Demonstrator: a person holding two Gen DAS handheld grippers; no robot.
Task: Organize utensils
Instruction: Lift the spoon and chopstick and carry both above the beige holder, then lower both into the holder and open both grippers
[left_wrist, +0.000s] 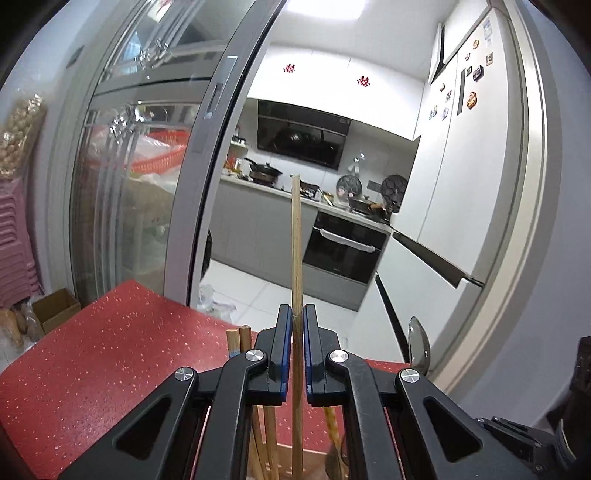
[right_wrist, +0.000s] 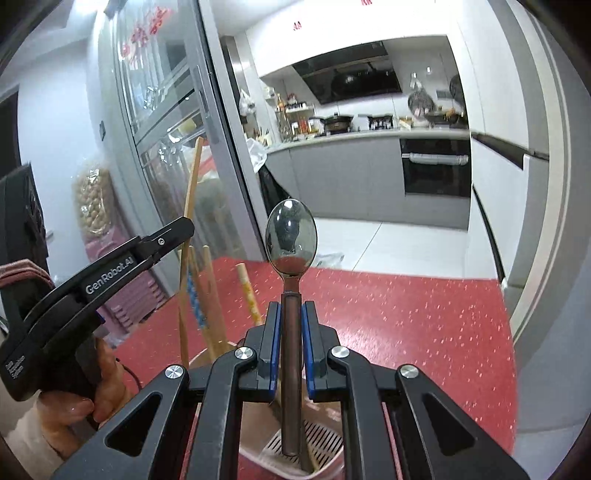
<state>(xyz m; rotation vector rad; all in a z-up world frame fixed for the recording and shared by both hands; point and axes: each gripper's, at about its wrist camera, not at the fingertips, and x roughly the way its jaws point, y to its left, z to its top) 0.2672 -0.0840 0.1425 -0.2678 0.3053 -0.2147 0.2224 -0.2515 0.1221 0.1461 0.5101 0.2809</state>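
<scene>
Chopstick (left_wrist: 296, 236) of pale wood stands upright, clamped between the fingers of my left gripper (left_wrist: 298, 314) above the red speckled table (left_wrist: 110, 350). My right gripper (right_wrist: 291, 308) is closed on the brown handle of a spoon (right_wrist: 291, 236), its shiny bowl pointing up, over a pink holder (right_wrist: 317, 446). More chopsticks (right_wrist: 207, 291) lean nearby. White lettering on the left gripper reads "GenRobot.AI".

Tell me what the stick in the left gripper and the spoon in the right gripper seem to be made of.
The stick, clamped in the left gripper, looks like pale bamboo or wood: matt, tan, faint lengthwise grain. The spoon, held in the right gripper, looks like polished metal, probably steel: its bowl mirrors the room, while the handle looks darker, brownish.
</scene>
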